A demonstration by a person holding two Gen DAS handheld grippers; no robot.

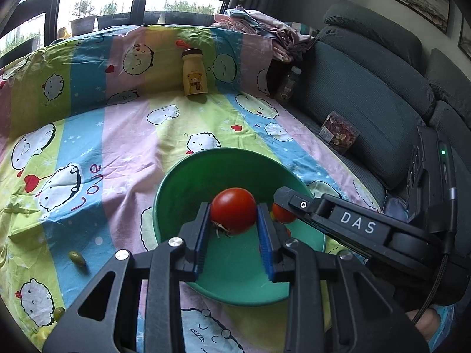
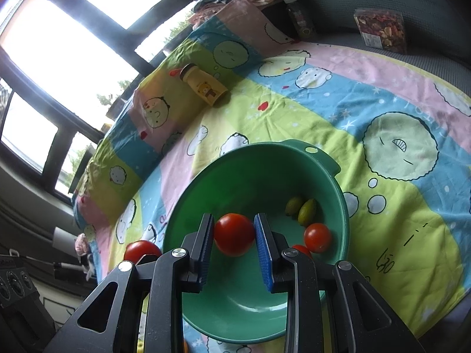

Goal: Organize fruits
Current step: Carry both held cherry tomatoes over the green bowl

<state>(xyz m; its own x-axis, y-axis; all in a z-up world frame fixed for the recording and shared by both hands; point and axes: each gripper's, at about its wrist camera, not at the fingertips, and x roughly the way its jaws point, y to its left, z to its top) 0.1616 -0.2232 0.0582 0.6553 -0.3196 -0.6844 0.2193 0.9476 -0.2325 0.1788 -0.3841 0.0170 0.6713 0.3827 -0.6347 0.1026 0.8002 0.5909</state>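
A green bowl [image 1: 188, 182] sits on a cartoon-print sheet; it also shows in the right wrist view [image 2: 265, 170]. My left gripper [image 1: 234, 217] is shut on a red tomato [image 1: 234, 214] above the bowl. My right gripper [image 2: 234, 235] is shut on another red tomato [image 2: 234, 234] over the bowl; its body [image 1: 353, 223] reaches in from the right in the left wrist view. Inside the bowl lie two green olive-like fruits [image 2: 301, 210] and two small tomatoes [image 2: 317, 237]. The left gripper's tomato [image 2: 141, 250] shows at the bowl's left rim.
A yellow bear bottle [image 1: 194, 73] stands at the back of the sheet. Loose green fruits [image 1: 77, 258] lie on the sheet at the left. A snack box [image 1: 338, 133] and a dark bottle [image 1: 288, 83] rest against the grey sofa on the right.
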